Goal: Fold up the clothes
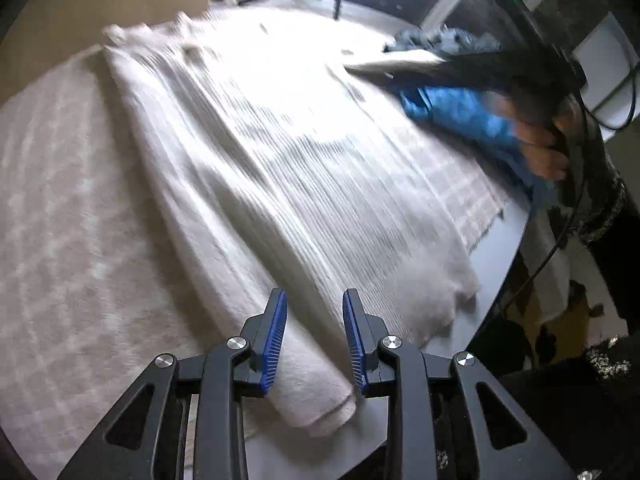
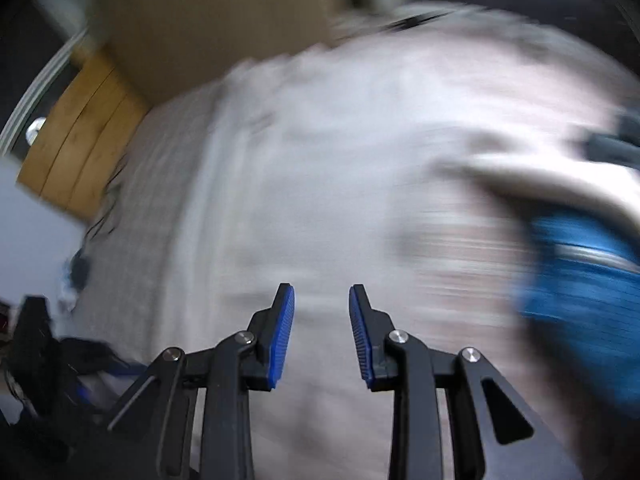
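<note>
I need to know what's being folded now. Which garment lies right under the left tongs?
The cream ribbed knit, spread flat across the table; its folded edge runs between the open left tongs. The blue garment sits bunched at the far right.

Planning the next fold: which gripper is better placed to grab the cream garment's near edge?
Left, probably. The left gripper, open, sits over the cream garment's near rolled edge; the right gripper is over mid-cloth, its view motion-blurred.

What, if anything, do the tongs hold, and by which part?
Nothing: left tongs and right tongs both gape empty above the cream ribbed knit garment.
</note>
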Demonstrator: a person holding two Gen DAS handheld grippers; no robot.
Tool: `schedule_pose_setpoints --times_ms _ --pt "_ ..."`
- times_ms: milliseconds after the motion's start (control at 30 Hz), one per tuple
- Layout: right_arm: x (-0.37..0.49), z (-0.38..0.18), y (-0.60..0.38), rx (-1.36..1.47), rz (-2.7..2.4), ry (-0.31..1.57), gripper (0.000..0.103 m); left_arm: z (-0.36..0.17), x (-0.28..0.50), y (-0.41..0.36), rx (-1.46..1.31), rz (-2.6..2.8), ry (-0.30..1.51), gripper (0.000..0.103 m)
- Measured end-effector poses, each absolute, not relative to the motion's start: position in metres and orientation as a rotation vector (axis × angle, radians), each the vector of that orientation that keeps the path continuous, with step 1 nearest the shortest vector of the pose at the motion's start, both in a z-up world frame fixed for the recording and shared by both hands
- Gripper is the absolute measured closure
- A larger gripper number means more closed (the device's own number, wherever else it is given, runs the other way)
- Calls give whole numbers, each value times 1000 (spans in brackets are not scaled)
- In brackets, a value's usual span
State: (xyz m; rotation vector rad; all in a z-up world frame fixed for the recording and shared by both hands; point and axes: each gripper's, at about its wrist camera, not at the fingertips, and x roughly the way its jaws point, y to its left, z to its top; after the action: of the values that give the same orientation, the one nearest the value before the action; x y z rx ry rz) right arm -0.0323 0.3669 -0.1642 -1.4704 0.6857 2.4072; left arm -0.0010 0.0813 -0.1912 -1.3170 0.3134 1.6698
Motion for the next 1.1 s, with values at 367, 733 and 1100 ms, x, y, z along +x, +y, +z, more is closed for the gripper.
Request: schedule_pose_setpoints --times_ms 367,733,1100 --pt "103 -102 549 -1562 2204 185 64 -162 9 126 -1339 1887 204 76" --pt "93 -109 550 -1781 2389 258 99 -148 35 152 -1371 1942 187 76" --pt "-45 -81 344 -1848 2919 660 98 -146 63 87 -1379 2060 42 76"
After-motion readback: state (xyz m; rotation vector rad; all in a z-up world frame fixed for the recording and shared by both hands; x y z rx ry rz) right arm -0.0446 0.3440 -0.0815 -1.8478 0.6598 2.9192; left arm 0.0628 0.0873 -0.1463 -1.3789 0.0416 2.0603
